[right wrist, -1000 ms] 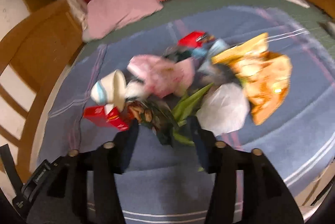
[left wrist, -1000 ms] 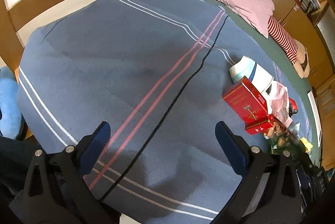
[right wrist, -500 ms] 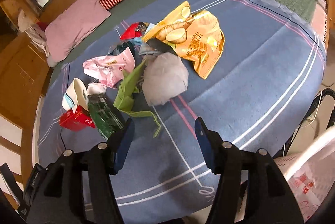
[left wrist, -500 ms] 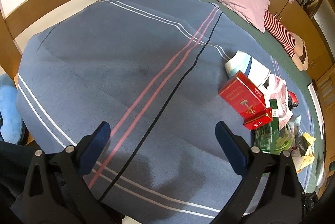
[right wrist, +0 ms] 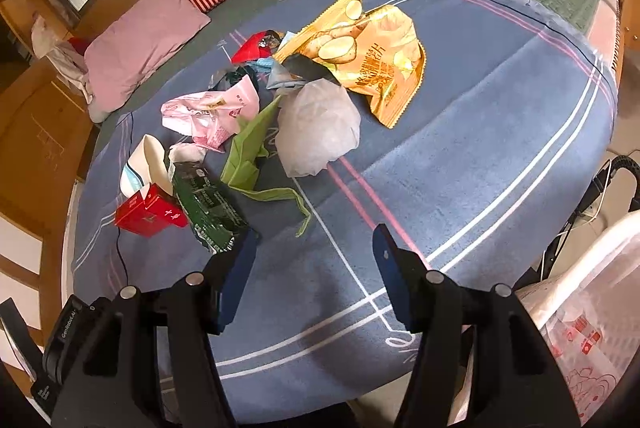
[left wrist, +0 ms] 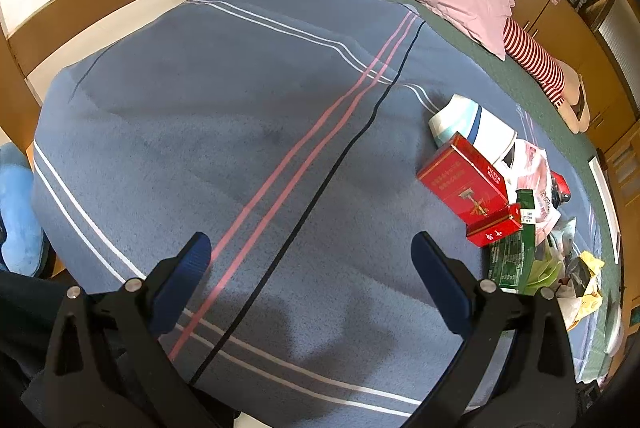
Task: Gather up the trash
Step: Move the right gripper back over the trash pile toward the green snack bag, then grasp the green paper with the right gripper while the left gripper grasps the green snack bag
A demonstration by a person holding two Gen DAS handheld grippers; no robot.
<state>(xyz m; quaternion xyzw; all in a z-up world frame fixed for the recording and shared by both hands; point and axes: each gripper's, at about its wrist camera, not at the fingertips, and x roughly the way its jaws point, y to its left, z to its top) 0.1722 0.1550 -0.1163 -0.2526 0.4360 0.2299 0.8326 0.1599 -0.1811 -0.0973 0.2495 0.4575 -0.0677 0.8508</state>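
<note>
Trash pile (right wrist: 280, 108) sits heaped on the blue striped blanket (right wrist: 480, 132) of the bed, left of centre and ahead of the right tool (right wrist: 312, 248). Nothing collected yet, by the look of it.

Change since a second ago: right-wrist view has gone from a blurred close-up over the heap to a sharp, wider look with the pile further off. Right tool has swung and rolled, then settled. Its jaws stand apart, released, nothing between them; left blue pad is just beside the dark green wrapper (right wrist: 208, 204), contact unclear. A white plastic bag with red print (right wrist: 580, 340) now shows at near right, likely the place for the rubbish. My guess: tool is lining up for a first pick, the green wrapper being nearest.

Left tool (left wrist: 308, 248) has not shifted; jaws wide, released, over bare blanket, with the heap off to its right.

Writing:
- Red carton (left wrist: 464, 184): "FILTER KINGS" on one edge; gold characters, too small to read.
- Orange crisp bag (right wrist: 368, 56): potato slices pictured, large characters, unreadable.
- Pink wrapper (right wrist: 212, 112): print illegible.
- Right tool body, near left: "GenRobot.AI".
</note>
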